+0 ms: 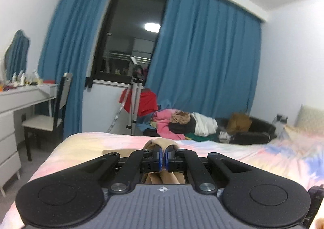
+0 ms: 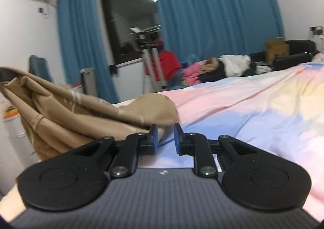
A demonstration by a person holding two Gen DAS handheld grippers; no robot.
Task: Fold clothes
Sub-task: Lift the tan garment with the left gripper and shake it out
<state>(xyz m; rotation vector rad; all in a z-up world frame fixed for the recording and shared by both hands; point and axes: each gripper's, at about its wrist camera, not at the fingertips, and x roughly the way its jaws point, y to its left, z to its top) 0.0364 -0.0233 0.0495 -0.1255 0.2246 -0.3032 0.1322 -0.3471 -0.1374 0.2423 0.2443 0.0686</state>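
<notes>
Left gripper (image 1: 164,157) has its jaws pinched tight on the tan garment (image 2: 85,111), held up off the near-left of the bed (image 2: 253,103), while the right gripper (image 2: 165,138) sits with jaws apart beside the cloth, so I'd guess a one-sided hold lets it sag and bunch.

The tan garment (image 2: 66,111) runs off the left edge of the right wrist view. In the left wrist view, most of it lies hidden beneath the left gripper (image 1: 163,157). The clothes pile (image 1: 182,125) at centre right is blurred.
</notes>
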